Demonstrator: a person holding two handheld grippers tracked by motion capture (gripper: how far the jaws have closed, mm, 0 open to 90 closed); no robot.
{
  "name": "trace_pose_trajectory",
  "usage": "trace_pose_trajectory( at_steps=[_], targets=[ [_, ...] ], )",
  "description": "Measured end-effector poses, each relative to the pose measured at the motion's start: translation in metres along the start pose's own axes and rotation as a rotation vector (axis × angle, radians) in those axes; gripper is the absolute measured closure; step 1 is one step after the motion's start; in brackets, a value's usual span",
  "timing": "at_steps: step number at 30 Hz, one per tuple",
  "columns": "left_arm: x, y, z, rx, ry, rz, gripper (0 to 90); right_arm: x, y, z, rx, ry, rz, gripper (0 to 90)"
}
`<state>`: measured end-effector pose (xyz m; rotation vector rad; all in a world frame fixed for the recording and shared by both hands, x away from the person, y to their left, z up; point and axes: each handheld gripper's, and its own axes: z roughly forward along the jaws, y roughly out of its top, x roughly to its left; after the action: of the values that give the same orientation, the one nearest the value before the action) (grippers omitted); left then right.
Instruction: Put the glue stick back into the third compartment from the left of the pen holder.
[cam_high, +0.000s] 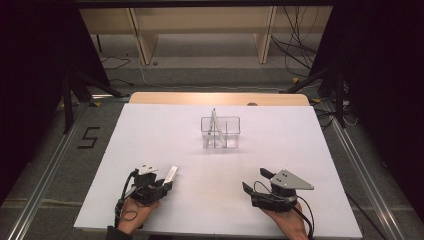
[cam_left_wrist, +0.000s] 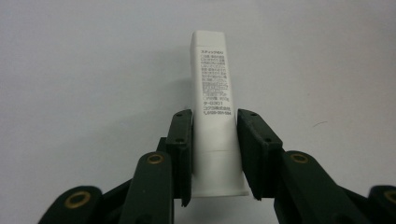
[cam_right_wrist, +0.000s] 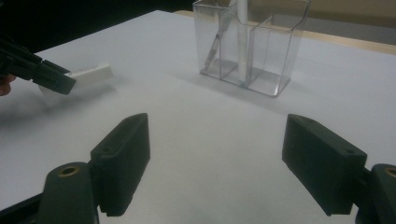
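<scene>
White table (cam_high: 210, 210) on a grey floor, dark curtains at both sides, pale wooden shelving at the back.

Near the far middle of the table, a clear plastic organizer (cam_high: 220, 132) with several compartments, upright; inside it a white stick (cam_right_wrist: 242, 37) and a thin silvery tool (cam_right_wrist: 217, 39), both leaning, each in a compartment toward the organizer's left side in the high view.

At the near left, left gripper (cam_high: 167, 184) held in a hand (cam_high: 134, 212), clamped on a white glue stick tube (cam_left_wrist: 214, 112). Tube gripped near its lower end, printed label facing up, the rest projecting forward past the jaws over bare tabletop, well apart from the organizer.

At the near right, right gripper (cam_right_wrist: 215, 163) held just above the table, jaws wide apart, nothing between them, pointing toward the organizer. Left gripper and tube at the left edge of the right gripper view.
</scene>
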<state>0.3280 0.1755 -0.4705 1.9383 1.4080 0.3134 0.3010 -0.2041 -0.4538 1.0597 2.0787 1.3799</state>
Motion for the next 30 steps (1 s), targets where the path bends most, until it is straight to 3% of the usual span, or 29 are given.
trace_pose_trajectory(
  at_steps=[8,19,30],
  targets=[
    [-0.013,0.008,-0.005,-0.041,-0.063,0.025,66.6,0.0,0.001,-0.001,-0.005,0.002,-0.001,24.1],
    [-0.025,0.023,-0.004,-0.014,-0.163,0.064,66.7,0.003,0.002,-0.001,-0.011,0.01,-0.008,24.0],
    [-0.048,0.052,0.0,0.066,-0.262,0.194,66.6,0.012,0.004,0.0,-0.013,0.014,-0.064,23.5]
  ],
)
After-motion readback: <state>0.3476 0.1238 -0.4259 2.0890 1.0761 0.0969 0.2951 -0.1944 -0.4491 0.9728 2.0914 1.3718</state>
